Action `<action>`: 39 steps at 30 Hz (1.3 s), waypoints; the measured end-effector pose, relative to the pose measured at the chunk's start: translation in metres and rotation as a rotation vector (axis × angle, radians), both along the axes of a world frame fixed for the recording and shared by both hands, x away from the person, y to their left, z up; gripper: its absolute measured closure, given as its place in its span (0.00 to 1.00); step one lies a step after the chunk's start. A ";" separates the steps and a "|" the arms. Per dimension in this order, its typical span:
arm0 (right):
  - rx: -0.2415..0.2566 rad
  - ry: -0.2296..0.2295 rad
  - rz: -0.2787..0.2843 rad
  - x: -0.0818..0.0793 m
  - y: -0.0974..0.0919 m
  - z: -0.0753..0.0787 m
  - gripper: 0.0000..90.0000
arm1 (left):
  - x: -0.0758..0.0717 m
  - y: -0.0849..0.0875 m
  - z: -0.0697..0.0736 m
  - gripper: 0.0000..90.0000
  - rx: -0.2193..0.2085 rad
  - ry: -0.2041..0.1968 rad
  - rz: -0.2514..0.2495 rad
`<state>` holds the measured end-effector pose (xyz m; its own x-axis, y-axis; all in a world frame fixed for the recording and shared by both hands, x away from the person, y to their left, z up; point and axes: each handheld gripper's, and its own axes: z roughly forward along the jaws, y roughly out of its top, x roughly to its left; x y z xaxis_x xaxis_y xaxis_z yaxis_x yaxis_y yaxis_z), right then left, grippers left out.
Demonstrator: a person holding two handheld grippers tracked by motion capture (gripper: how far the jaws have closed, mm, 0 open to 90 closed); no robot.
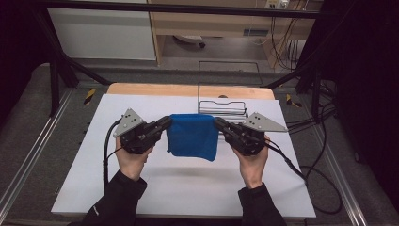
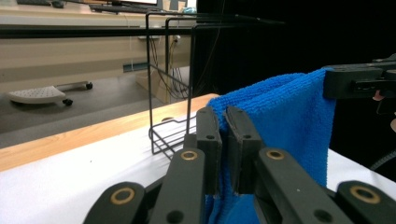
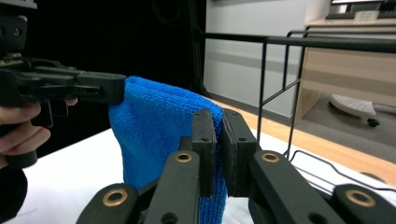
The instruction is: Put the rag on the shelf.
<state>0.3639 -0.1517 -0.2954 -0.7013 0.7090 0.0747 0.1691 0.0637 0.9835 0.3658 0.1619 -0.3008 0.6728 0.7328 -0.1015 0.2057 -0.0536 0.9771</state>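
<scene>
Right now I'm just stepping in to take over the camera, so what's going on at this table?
A person holds a folded blue cloth up between two tools. The left hand-held gripper is shut on its left top corner and the right hand-held gripper on its right top corner, so the cloth hangs above the white table. A black wire rack stands just behind it, with nothing on it.

Two hand-held grippers, matte black: left gripper (image 1: 165,123), right gripper (image 1: 220,124). Flat black jaws on linked bars with brass-ringed pivots. Grey three-cornered plate with small dark holes atop each body. Black cables trailing from both. Black long sleeves (image 1: 117,200) with snug cuffs at the wrists.
</scene>
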 end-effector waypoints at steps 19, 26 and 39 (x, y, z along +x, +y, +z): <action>0.046 -0.102 -0.088 -0.007 -0.025 0.025 0.95 | 0.010 -0.031 0.029 0.93 -0.086 -0.071 -0.019; 0.080 -0.143 -0.128 -0.006 -0.034 0.035 0.95 | 0.015 -0.043 0.036 0.93 -0.103 -0.090 -0.024; 0.084 -0.184 -0.164 -0.002 -0.044 0.049 0.95 | 0.029 -0.060 0.047 0.93 -0.145 -0.110 -0.028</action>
